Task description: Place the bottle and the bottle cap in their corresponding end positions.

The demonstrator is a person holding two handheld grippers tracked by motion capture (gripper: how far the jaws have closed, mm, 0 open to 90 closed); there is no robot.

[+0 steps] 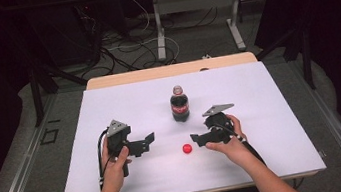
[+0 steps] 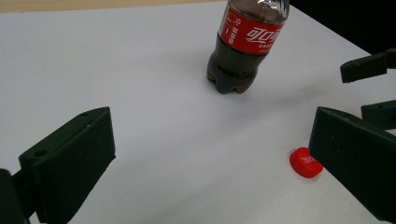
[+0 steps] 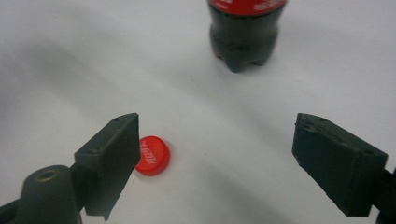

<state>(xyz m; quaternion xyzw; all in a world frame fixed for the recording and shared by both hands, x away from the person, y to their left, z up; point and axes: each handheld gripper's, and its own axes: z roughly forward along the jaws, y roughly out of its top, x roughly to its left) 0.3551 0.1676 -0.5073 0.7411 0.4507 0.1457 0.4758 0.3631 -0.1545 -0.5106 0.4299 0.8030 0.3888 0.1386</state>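
my right gripper stands spread, empty; red cap lies loose nearby. risk: a jaw nudges it away.

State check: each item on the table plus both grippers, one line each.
cola bottle: upright on the white table cover, cap off, dark drink inside.
red cap: off the bottle, lying flat on the cover in front of it, not held.
left gripper: open, nothing between the jaws.
right gripper: open, jaws apart just right of the cap, holding nothing.
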